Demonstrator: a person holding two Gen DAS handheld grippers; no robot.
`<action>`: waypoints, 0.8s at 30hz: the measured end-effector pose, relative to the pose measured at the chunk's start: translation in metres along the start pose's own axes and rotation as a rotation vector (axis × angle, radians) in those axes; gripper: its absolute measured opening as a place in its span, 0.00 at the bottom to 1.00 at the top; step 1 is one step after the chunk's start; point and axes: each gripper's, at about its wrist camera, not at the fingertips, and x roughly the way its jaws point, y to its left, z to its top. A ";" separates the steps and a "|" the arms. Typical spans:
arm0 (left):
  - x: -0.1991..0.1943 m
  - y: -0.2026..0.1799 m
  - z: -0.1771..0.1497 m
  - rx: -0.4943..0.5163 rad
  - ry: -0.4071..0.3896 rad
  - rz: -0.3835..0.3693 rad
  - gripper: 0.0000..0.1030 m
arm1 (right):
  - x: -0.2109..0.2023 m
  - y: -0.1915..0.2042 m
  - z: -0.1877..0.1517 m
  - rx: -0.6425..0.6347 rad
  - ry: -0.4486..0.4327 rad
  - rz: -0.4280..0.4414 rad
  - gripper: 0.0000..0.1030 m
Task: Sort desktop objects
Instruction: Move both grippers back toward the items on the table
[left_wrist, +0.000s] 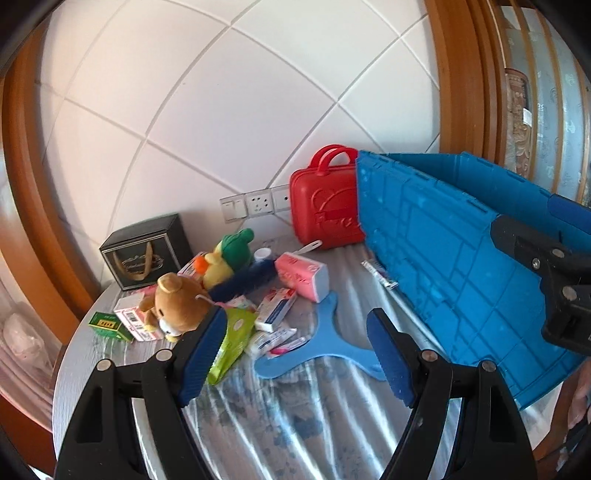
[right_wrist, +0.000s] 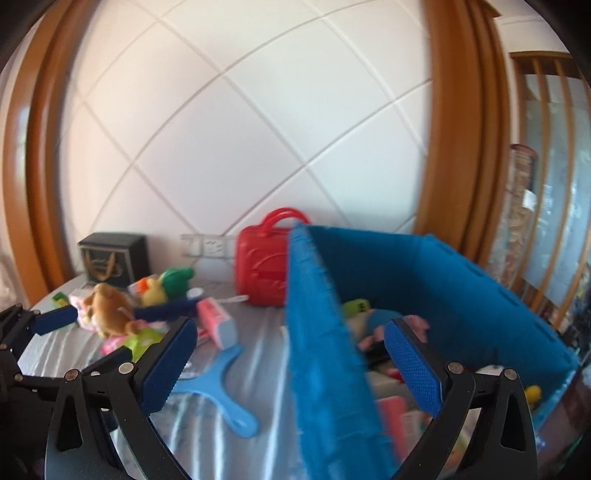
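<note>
Left wrist view: left gripper spread wide, nothing between the blue pads, hanging over the cloth-covered round table. Blue crate taken as landmark, standing open-topped at the table's right side. Just left of the crate's near wall: a light-blue three-armed flat toy lying flat on the cloth, directly ahead of the spread jaws. Further left of the crate: a pink tissue pack, small medicine boxes, a green packet, a brown plush bear, a yellow plush duck with a green hat, a small green box. Against the crate's far left corner, touching or nearly so: a red toy case standing upright with its handle up. Well left of the crate, at the wall: a black gift box. Behind the case, on the white tiled wall: a row of sockets.

Right wrist view, somewhat blurred: right gripper spread to its widest, gripping nothing, straddling the crate's near left wall, one pad outside the crate and one over its inside. Inside the crate: mixed sorted items, pink and green among them, too blurred to name.
</note>
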 end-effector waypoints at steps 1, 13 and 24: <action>0.004 0.009 -0.004 -0.003 0.013 0.011 0.76 | 0.007 0.010 -0.002 -0.005 0.018 0.014 1.00; 0.066 0.083 -0.056 -0.066 0.153 0.032 0.76 | 0.084 0.079 -0.052 -0.037 0.243 0.128 1.00; 0.154 0.114 -0.083 -0.135 0.297 0.026 0.76 | 0.167 0.085 -0.075 -0.029 0.388 0.172 0.90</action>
